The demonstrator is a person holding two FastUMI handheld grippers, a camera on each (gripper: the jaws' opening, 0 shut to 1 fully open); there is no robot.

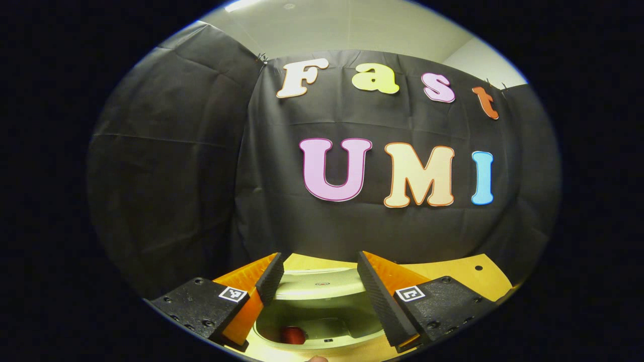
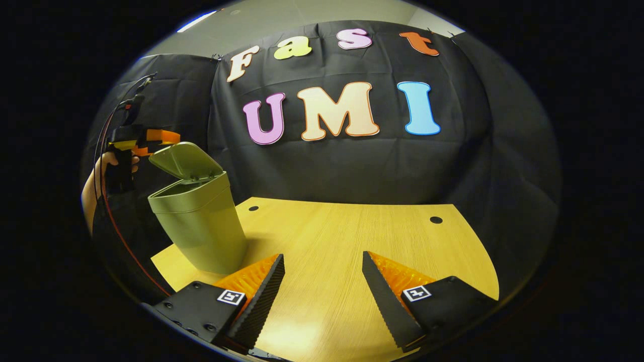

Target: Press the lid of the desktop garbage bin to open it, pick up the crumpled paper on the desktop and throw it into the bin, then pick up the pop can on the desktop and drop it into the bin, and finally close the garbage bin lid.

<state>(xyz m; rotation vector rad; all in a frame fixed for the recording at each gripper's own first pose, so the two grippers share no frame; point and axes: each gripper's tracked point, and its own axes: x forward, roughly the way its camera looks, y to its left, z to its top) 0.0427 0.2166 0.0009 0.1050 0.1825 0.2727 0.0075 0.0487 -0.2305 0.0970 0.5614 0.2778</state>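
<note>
Apparently the last step is in hand: left gripper (image 1: 319, 286) hangs just above the open bin (image 1: 322, 322), fingers spread, holding nothing; a red object, likely the pop can (image 1: 293, 335), lies inside below it; lid (image 2: 185, 161) tilted up, ahead-left of the right gripper (image 2: 322, 291), which is open and empty over the bare table (image 2: 352, 236); next move: press lid down until shut.

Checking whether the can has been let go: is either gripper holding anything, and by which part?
Nothing is held. The left gripper is open above the open bin, red can inside; the right gripper is open over the table.
</note>
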